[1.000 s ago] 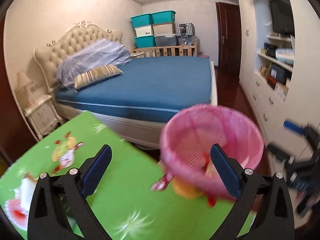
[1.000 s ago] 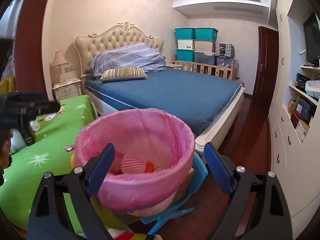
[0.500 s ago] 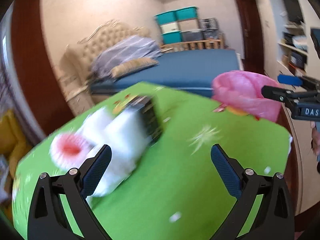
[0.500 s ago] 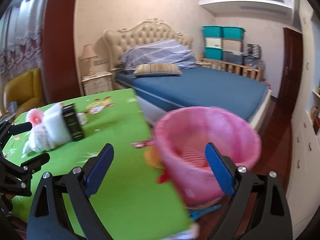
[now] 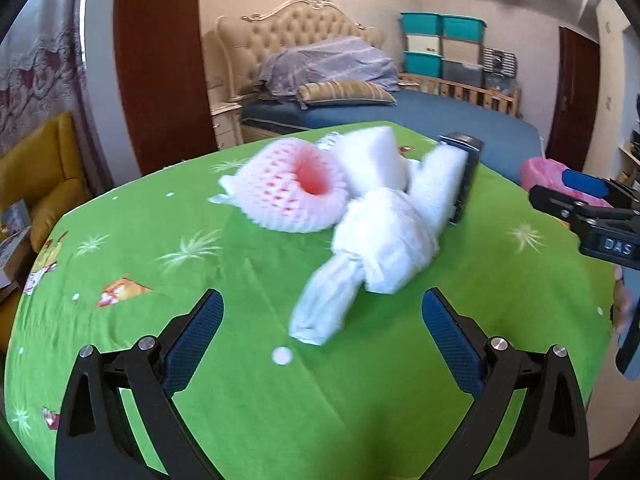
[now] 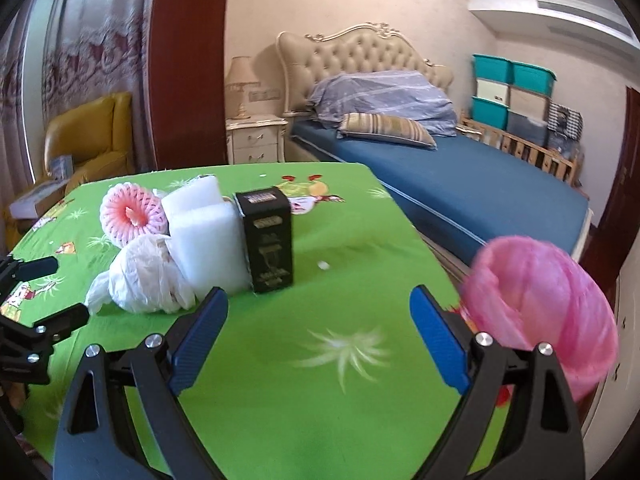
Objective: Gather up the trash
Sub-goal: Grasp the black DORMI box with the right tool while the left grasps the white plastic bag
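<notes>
— So where is the bin?
— Off the table's right edge, lined with a pink bag; from the right view it is blurred and I cannot tell what is inside.
— And the trash?
— Heaped together on the green table: a pink foam net, a crumpled white bag touching it, white foam blocks and an upright black box just beside them.
— The tongs?
— Left tongs spread wide, holding nothing, near the bag's tail. Right tongs also wide and empty, the box just ahead of their left finger.
— Anything around?
— A blue bed behind the table, a yellow armchair to the left.
</notes>
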The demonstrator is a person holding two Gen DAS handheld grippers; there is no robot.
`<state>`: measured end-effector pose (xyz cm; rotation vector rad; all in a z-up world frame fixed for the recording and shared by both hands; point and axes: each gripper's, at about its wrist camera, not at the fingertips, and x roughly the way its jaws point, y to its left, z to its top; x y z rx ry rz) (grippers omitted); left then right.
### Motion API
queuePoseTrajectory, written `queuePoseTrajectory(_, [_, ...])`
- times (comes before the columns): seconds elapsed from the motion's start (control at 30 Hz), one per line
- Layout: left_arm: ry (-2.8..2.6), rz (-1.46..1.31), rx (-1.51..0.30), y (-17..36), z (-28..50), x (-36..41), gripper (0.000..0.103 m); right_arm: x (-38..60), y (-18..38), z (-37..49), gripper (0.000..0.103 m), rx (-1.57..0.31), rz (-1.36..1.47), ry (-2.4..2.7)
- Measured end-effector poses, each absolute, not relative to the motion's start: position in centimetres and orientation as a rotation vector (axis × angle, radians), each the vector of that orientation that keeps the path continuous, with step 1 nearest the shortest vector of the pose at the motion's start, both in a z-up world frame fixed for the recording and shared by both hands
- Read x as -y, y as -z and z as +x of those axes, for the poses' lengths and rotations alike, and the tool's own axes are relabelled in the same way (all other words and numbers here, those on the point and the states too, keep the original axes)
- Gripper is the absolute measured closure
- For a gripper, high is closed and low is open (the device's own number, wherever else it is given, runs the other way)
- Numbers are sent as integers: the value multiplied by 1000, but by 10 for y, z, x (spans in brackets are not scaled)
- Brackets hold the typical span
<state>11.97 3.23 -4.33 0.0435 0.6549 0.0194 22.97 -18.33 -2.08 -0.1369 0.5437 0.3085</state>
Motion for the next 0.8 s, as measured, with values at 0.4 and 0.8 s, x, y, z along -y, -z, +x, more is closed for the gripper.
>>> queuePoseTrajectory(0.4, [-17,86,-688,33,146,-17,8,127,38,292,23,-644,-275,-320])
queuePoseTrajectory(0.8, [37,36,-778,48,179,-6,8,128,30,300,65,-644,-183,-415])
